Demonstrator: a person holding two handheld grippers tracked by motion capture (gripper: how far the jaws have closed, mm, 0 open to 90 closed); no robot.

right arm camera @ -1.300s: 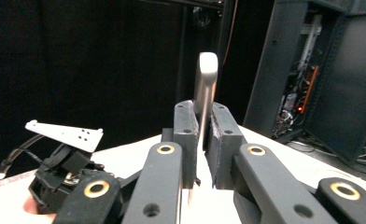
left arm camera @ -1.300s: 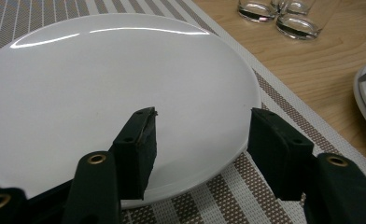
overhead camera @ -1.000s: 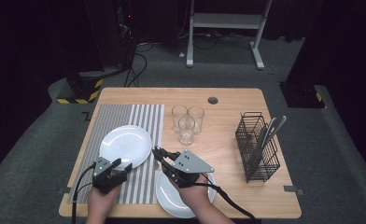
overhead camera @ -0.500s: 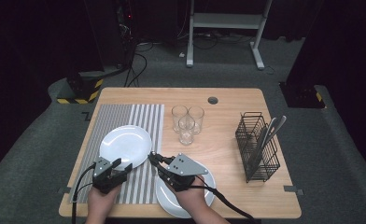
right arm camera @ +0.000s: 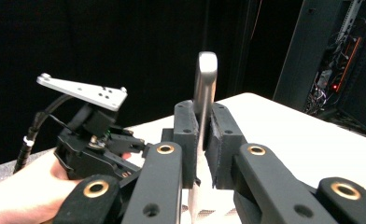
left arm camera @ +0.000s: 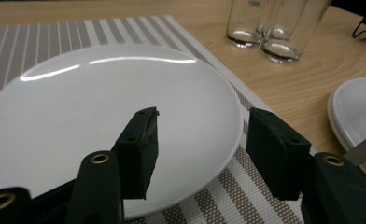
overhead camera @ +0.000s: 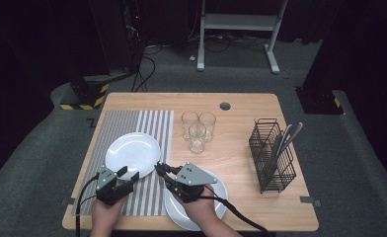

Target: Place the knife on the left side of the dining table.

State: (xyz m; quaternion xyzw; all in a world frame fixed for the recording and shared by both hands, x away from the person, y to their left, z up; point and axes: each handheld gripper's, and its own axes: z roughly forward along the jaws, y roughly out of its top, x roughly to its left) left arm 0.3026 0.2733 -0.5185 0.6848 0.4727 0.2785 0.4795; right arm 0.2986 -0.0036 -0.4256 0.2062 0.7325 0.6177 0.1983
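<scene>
A white plate (overhead camera: pixel 132 152) lies on the striped placemat (overhead camera: pixel 152 126). My left gripper (overhead camera: pixel 127 174) hovers at the plate's near edge, and in the left gripper view its jaws stand open over the plate (left arm camera: pixel 92 107) with nothing between them (left arm camera: pixel 202 126). My right gripper (overhead camera: pixel 161 168) sits just right of it, above the mat's right edge. It is shut (right arm camera: pixel 203 116) on a flat metal utensil (right arm camera: pixel 205 77) whose rounded handle end sticks up past the pads. The utensil's other end (left arm camera: pixel 364 148) pokes in at the right of the left gripper view.
A second white plate (overhead camera: pixel 218 195) lies under my right hand at the table's near edge. Three empty glasses (overhead camera: pixel 197 129) stand mid-table. At the right, a black wire basket (overhead camera: pixel 273 153) holds more cutlery. The left gripper (right arm camera: pixel 90 140) shows in the right gripper view.
My right gripper has drifted slightly left with the utensil in it. The left gripper has stayed where it was.
</scene>
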